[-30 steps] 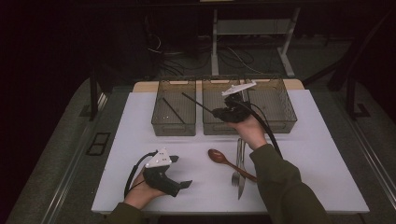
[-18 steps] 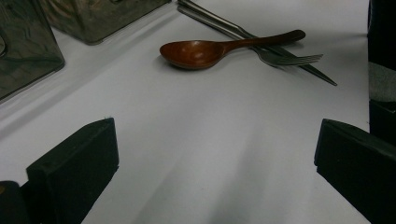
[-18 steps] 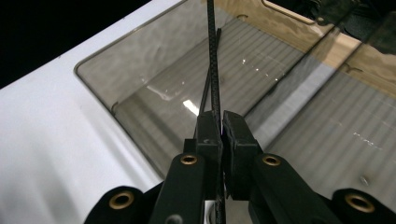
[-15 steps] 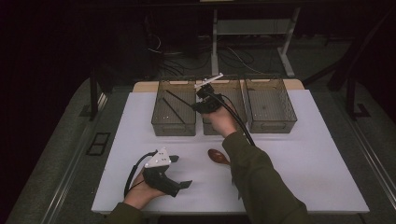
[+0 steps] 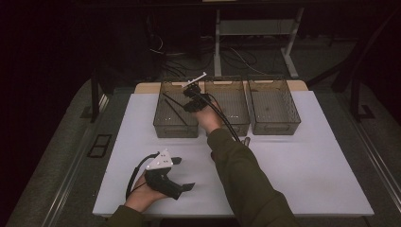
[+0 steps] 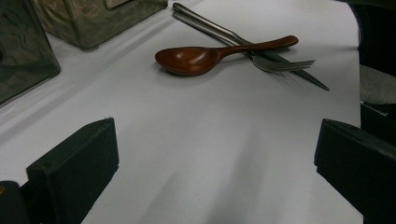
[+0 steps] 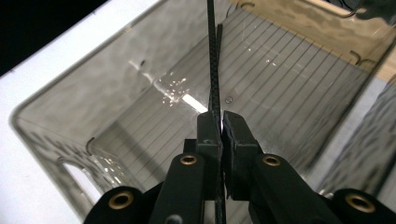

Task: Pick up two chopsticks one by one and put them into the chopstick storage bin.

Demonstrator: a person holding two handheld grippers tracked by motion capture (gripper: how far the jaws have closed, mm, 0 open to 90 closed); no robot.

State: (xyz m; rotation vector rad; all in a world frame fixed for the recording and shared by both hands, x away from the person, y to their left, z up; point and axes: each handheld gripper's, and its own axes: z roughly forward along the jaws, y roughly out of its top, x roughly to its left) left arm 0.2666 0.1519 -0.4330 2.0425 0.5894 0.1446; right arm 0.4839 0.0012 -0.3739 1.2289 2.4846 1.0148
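My right gripper (image 5: 191, 98) hangs over the leftmost clear bin (image 5: 176, 128) at the back of the white table. Its jaws are shut on a thin black chopstick (image 7: 213, 70), which runs from the right gripper (image 7: 220, 121) down towards the ribbed floor of the bin (image 7: 70, 107). Another black chopstick (image 5: 175, 111) lies slanted inside that bin. My left gripper (image 5: 183, 173) rests on the table near the front edge, held by a hand. In its own view the left gripper (image 6: 215, 172) stands wide open over bare table.
A middle bin (image 5: 231, 81) and a right bin (image 5: 274, 127) stand beside the left one. A wooden spoon (image 6: 201, 58), a fork (image 6: 280, 63) and a knife (image 6: 210, 25) lie together on the table ahead of my left gripper. The right forearm crosses the table's centre.
My right hand has carried the chopstick leftward, from above the middle bin to over the left bin, and a little lower. The left gripper has not moved.
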